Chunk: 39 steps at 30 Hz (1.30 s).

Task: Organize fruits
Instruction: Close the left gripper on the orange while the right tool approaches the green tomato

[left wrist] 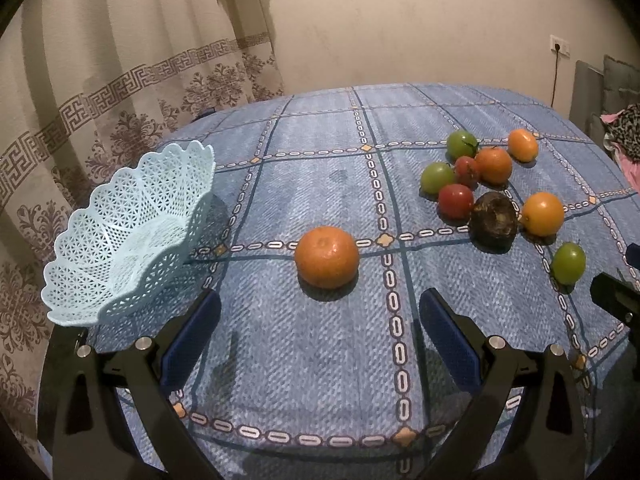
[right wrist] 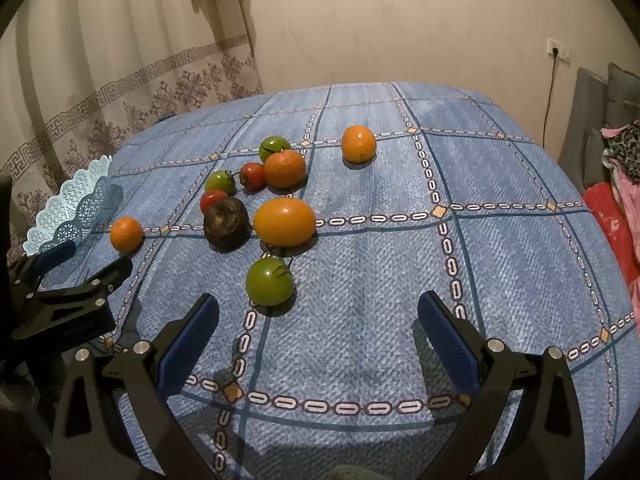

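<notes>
I am holding my left gripper (left wrist: 320,340) with fingers spread, empty, the blue basket (left wrist: 124,236) tilting at its left, a lone orange (left wrist: 327,257) just ahead. My right gripper (right wrist: 318,336) is gaping too, facing a green tomato (right wrist: 269,281); the oval orange (right wrist: 285,221) behind is lying crosswise.

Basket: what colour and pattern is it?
Light blue basket, openwork lattice with a scalloped rim; clearest in the left wrist view.

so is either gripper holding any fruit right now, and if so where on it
No, nothing is held. The left gripper and the right gripper are both open and empty; the lone orange sits on the tablecloth ahead of the left one.
</notes>
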{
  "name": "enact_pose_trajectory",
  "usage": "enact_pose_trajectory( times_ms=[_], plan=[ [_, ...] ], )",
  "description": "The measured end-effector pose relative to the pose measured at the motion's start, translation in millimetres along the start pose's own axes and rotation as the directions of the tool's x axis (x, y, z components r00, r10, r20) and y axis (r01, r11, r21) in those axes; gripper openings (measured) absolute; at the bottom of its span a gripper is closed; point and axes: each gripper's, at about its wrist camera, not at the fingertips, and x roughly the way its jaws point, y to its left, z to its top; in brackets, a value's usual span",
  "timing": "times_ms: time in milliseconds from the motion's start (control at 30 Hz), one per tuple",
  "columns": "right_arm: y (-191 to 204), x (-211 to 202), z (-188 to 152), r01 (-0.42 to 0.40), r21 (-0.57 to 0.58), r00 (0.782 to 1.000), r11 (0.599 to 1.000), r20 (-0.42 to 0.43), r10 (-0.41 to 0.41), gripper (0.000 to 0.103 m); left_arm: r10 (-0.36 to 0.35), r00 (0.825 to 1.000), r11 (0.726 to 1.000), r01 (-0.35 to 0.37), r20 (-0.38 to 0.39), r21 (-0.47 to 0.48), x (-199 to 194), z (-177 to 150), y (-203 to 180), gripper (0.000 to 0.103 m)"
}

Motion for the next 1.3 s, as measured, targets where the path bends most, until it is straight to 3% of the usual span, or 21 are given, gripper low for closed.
enact_pose_trajectory(
  times_ms=[500,633,700,867,967,1300],
  plan=[
    [-6.1,13.7,-0.5,-0.009,0.023,0.999,1.000,-0.047,0.010,0.098,-0.060,0.996,0.998,0.057,-0.071,-0.038,35.8,20.6,5.0,0.100],
    [-6.4,18.1,-0.3,-0.008,0.024,0.998,1.000,-0.062,0.009,0.098,-0.098,0.990,0.995,0.093,-0.104,-0.044,46.2,23.1,4.5,0.086],
    [-8.2,18.1,-1.1,-0.009,0.027,0.998,1.000,-0.063,0.011,0.098,-0.113,0.988,0.993,0.108,-0.106,-0.053,49.2,25.5,5.9,0.083],
    [-12.4,19.1,-1.6,-0.019,0.046,0.997,0.999,-0.073,0.022,0.098,-0.143,0.986,0.989,0.139,-0.085,-0.054,46.9,25.9,7.4,0.054],
    [-14.3,19.7,-1.5,-0.026,0.054,0.997,0.998,-0.075,0.030,0.098,-0.122,0.990,0.991,0.117,-0.073,-0.064,44.0,24.4,10.1,0.039],
    [-3.9,23.7,-4.2,0.024,-0.040,0.993,0.999,-0.116,-0.028,0.098,-0.134,0.991,0.990,0.134,-0.004,-0.030,26.9,19.6,6.6,0.039]
  ],
)
